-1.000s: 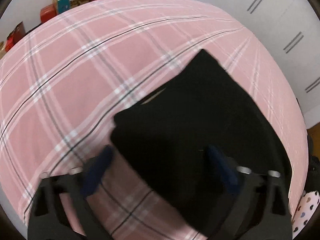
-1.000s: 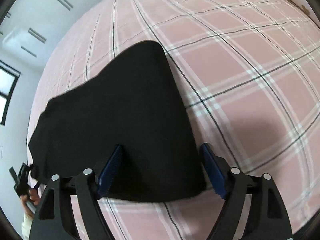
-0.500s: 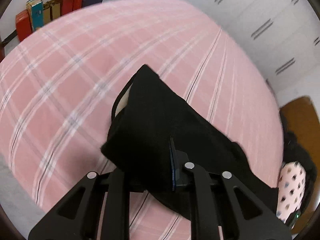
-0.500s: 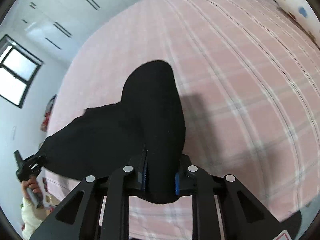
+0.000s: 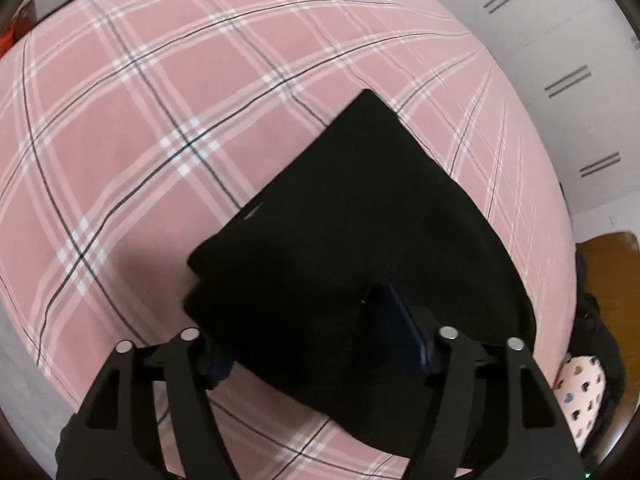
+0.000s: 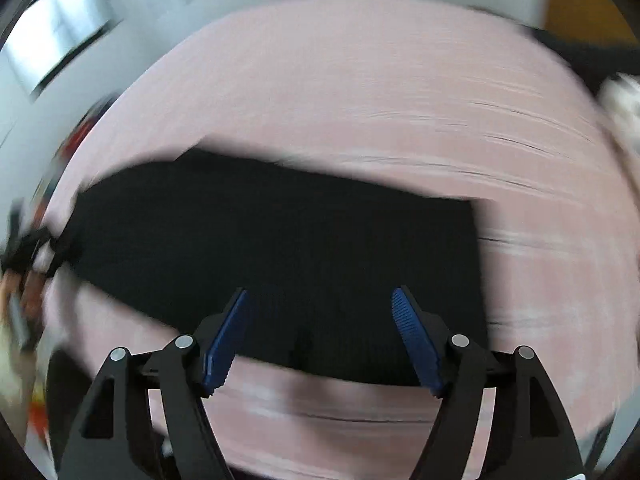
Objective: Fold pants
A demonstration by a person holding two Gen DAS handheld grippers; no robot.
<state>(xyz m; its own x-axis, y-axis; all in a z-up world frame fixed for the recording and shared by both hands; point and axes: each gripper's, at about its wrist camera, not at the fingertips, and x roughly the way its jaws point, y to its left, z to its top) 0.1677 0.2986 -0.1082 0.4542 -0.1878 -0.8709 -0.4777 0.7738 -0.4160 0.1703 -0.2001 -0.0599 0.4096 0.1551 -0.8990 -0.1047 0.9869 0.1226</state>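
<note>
Left wrist: folded black pants on pink plaid bedspread, wardrobe beyond.

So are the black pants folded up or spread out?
Folded. The pants lie as a compact dark block with straight edges on the pink bed.

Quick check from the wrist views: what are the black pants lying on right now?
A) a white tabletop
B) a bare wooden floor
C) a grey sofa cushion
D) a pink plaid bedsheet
D: in the left wrist view the black pants lie folded on the pink plaid bedsheet, whose checked lines show all around them; the blurred right wrist view also shows pink around the dark fabric.
</note>
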